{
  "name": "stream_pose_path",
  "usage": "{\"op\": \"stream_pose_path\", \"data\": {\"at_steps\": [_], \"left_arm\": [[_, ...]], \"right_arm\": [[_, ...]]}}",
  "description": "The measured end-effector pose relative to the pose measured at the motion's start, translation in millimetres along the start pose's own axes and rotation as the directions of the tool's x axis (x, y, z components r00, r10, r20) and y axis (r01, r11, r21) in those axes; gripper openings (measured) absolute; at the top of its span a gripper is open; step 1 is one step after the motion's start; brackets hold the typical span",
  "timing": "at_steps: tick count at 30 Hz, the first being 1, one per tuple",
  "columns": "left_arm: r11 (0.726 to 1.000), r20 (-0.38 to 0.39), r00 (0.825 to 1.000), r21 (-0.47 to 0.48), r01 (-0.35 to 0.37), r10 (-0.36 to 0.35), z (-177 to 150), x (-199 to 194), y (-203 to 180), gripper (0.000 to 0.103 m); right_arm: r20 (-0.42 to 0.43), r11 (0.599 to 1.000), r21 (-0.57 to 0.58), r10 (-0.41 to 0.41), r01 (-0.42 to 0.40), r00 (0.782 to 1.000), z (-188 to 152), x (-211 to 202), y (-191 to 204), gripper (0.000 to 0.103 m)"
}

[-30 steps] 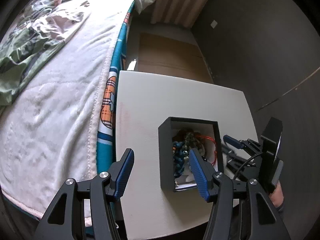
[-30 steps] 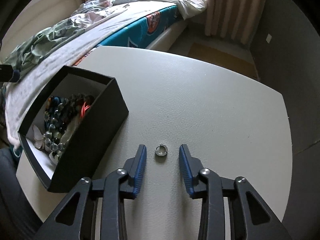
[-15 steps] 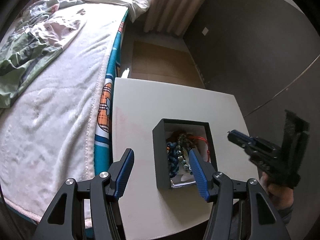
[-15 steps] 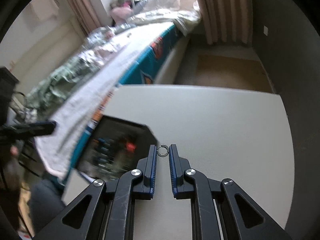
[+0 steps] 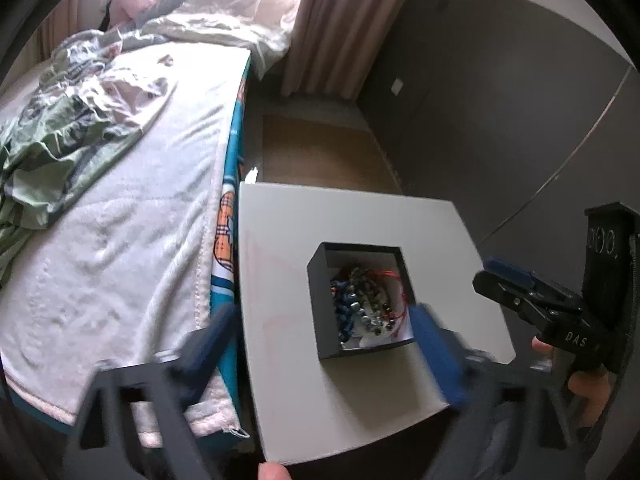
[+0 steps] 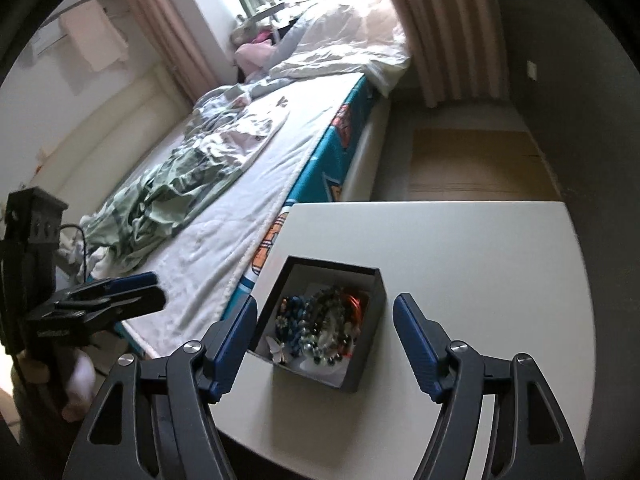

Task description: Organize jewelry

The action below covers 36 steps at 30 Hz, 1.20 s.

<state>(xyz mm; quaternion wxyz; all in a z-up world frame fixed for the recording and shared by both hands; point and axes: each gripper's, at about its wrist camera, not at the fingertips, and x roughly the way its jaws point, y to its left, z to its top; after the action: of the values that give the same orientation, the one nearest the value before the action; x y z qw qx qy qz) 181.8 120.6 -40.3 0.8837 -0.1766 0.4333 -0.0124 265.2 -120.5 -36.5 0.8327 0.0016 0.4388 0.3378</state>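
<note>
A black open box (image 5: 316, 304) sits on the white table (image 5: 360, 224), filled with bead bracelets (image 5: 364, 300) in blue, grey and red. My left gripper (image 5: 324, 344) hangs above and in front of the box. Its blue fingers (image 5: 432, 352) are blurred as the jaws are opening, with nothing gripped. My right gripper (image 6: 325, 304) hovers over the same box (image 6: 366, 344) and bracelets (image 6: 320, 320). Its jaws are opening wide, and no ring shows between them. Each gripper also appears in the other's view: the right gripper (image 5: 496, 276) at the right and the left gripper (image 6: 148, 288) at the left.
A bed (image 5: 120, 240) with a white blanket and crumpled green cloth runs along the table's left side. A dark grey wall (image 5: 500, 100) stands to the right. A brown mat (image 5: 320, 152) lies on the floor beyond the table. A person's hand (image 5: 588, 392) holds the right gripper's handle.
The right gripper closed on the small silver ring, rose and swung over the box, then opened; the ring is gone from its jaws. The left gripper lifted back and its jaws widened.
</note>
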Motion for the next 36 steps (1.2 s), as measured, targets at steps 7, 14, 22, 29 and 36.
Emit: {"op": "stream_pose_path", "data": {"at_steps": [7, 14, 22, 29, 36], "left_arm": [[1.0, 0.057, 0.998, 0.018, 0.01, -0.011, -12.9, -21.0, -13.2, 0.098], [0.998, 0.117, 0.993, 0.07, -0.003, -0.005, -30.1, -41.3, -34.4, 0.1], [0.987, 0.205, 0.978, 0.141, -0.074, 0.044, -54.8, -60.4, -58.1, 0.101], [0.979, 0.259, 0.963, 0.165, -0.116, 0.07, -79.7, -72.5, -65.0, 0.103], [0.978, 0.307, 0.949, 0.163, -0.129, 0.074, -96.9, -84.8, -66.7, 0.103]], "right_arm": [[0.031, 0.997, 0.04, -0.061, 0.06, 0.998, -9.4, -46.0, 2.1, 0.096], [0.082, 0.994, 0.042, -0.099, 0.096, 0.992, -23.5, -91.3, 8.8, 0.103], [0.1, 0.987, 0.017, -0.158, 0.157, 0.982, -60.9, -123.6, 1.4, 0.103], [0.097, 0.975, 0.073, -0.217, 0.21, 0.971, -85.8, -137.6, -14.0, 0.103], [0.165, 0.972, 0.09, -0.227, 0.215, 0.96, -102.5, -155.2, -12.2, 0.103]]}}
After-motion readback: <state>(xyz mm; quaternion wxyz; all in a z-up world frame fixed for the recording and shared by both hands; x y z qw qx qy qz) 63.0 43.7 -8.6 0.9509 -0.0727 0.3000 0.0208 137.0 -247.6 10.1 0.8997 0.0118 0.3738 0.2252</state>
